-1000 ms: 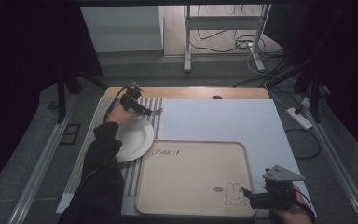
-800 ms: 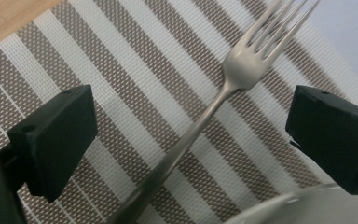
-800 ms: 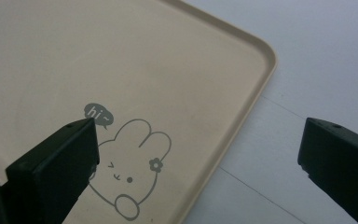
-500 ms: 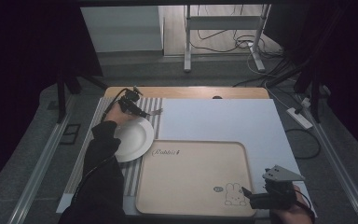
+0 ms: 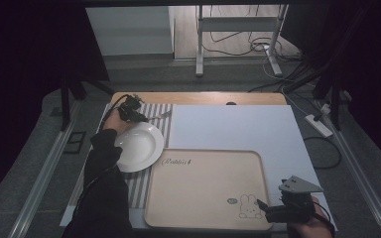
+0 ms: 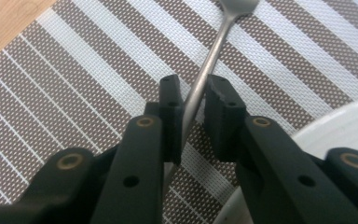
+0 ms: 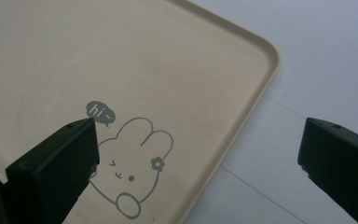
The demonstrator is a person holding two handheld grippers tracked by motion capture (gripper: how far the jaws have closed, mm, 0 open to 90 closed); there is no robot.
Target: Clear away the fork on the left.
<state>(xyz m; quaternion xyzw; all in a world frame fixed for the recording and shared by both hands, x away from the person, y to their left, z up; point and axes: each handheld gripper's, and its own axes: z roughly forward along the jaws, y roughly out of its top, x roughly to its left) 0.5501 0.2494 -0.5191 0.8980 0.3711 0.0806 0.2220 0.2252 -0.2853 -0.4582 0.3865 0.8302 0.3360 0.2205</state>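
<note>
Since a second ago the left gripper point(image 5: 131, 110) has edged a little toward the far side of the striped placemat point(image 5: 164, 115), while the right gripper point(image 5: 278, 212) has stayed put at the tray's near right corner. Taking the beige tray point(image 5: 206, 218) as the landmark: it is the biggest thing on the white table cover point(image 5: 238, 126), it holds nothing, and it carries the word "Rabbit" in script at its far left corner and a drawn rabbit point(image 7: 133, 175) with a speech bubble reading "hi~" point(image 7: 100, 113) near its near right corner. Just left of the tray, touching its far left corner, sits a white plate point(image 5: 141, 146) with nothing on it, resting on the placemat. Beyond the plate, farther from the tray, lies a metal fork point(image 6: 219, 44) on the placemat; the left gripper's jaws are nearly closed around its handle, one on each side, though I cannot tell whether they press it. Over the tray's right edge, the right gripper's jaws stand wide apart with nothing between them.
</note>
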